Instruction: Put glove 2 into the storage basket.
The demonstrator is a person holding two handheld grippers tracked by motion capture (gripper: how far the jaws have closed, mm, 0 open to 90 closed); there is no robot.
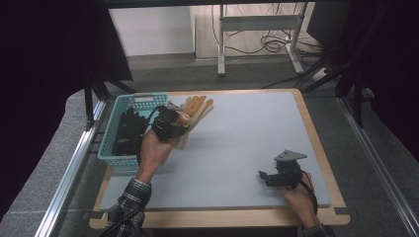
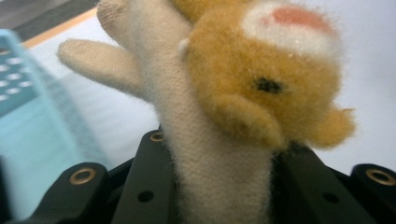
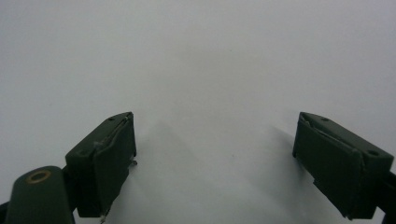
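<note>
Glove (image 2: 219,154) between left hand-held gripper (image 1: 170,123) jaws

A: high view looks forward and down over the whole table (image 1: 237,148); pretty far off

B: yeah; gripper views ride in tight; same grey tabletop in all three

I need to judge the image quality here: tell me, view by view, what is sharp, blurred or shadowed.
High view: dark at both sides, table evenly lit. Left gripper view: plush toy close and soft-focused in the left gripper, blue basket badly blurred. Right gripper view: right gripper fairly sharp, open, with soft shadows on the bare surface.
</note>
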